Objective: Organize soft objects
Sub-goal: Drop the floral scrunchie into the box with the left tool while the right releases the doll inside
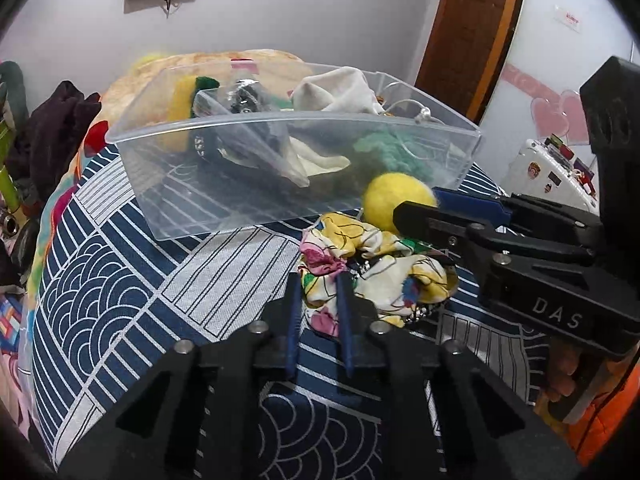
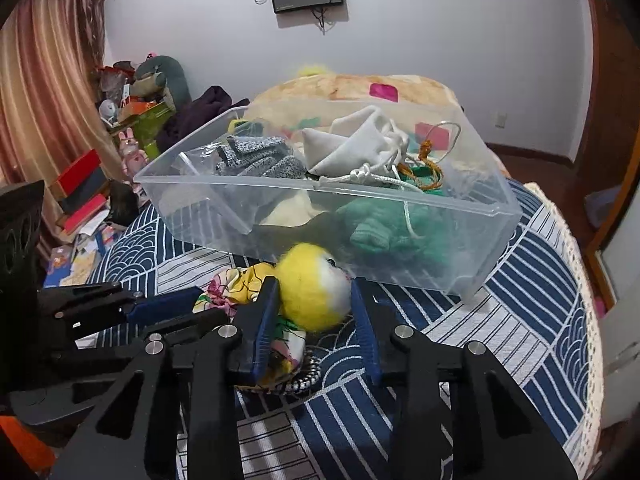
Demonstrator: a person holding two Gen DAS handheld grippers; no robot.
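A clear plastic bin (image 1: pixel 280 200) (image 2: pixel 460 248) sits on the patterned bed cover and holds a grey-white pouch (image 2: pixel 352 148), a green knit item (image 2: pixel 380 228), a grey knit cloth (image 2: pixel 256 160) and a yellow sponge (image 1: pixel 178 108). In front of it lie a fuzzy yellow ball (image 1: pixel 394 200) (image 2: pixel 316 292) and a crumpled floral cloth (image 1: pixel 360 264) (image 2: pixel 236 284). My right gripper (image 2: pixel 314 292) (image 1: pixel 416 208) is open with its fingers on either side of the ball. My left gripper (image 1: pixel 318 280) is open, its tips at the floral cloth's near edge.
A beige patterned pillow (image 2: pixel 348 88) lies behind the bin. Clutter of boxes and toys (image 2: pixel 120 128) stands at the left by the curtain. A striped hair tie (image 2: pixel 304 376) lies under the cloth. The bed edge (image 2: pixel 580 280) curves at the right.
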